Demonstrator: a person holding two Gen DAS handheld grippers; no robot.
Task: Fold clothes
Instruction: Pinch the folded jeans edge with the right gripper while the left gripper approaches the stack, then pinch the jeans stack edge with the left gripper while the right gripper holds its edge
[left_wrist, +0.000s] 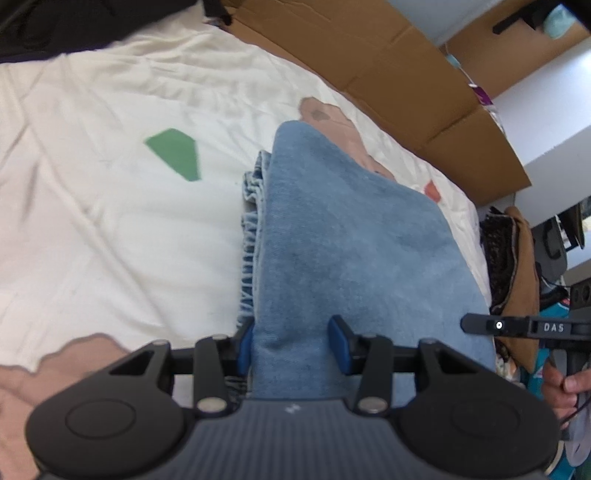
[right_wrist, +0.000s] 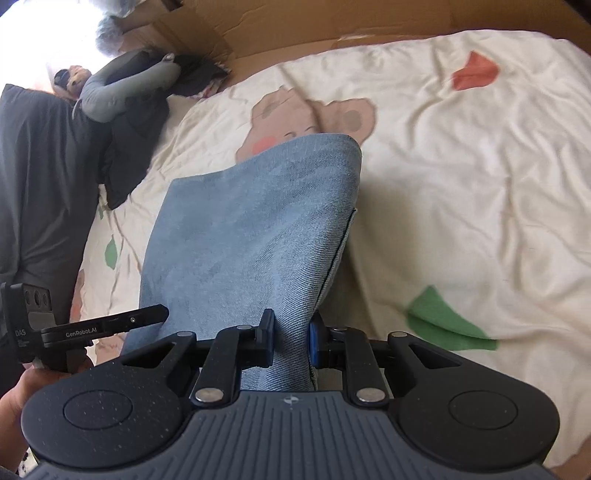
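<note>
**A:** Pinching anything yet, or only straddling it?

**B:** Both are on it. My right gripper (right_wrist: 291, 341) has its jaws drawn narrow, pads pressed into a thin bunch of the folded jeans (right_wrist: 251, 229). My left gripper (left_wrist: 291, 341) sits about half spread, blue pads (left_wrist: 339, 345) against a thicker stack of the same denim, so I read that as a grip too.

**A:** Where does the cloth go from there?

**B:** Straight out ahead of both sets of jaws. The near edge is in my 2 grips, and the long axis runs away from me toward the cardboard sheet (left_wrist: 388, 74) at the far side. The far end rests on the cream bedsheet (left_wrist: 110, 221), partly covering its bear print (right_wrist: 295, 114). In the left view the gathered waistband (left_wrist: 251, 229) shows along the left side of the stack.

**A:** Which hand leads the next fold?

**B:** Neither is nearer; each holds 1 near corner, side by side. My guess is that both carry the near edge forward along that axis, over the far end.

**A:** Any risk?

**B:** The right pinch is slim and could slip off.
</note>
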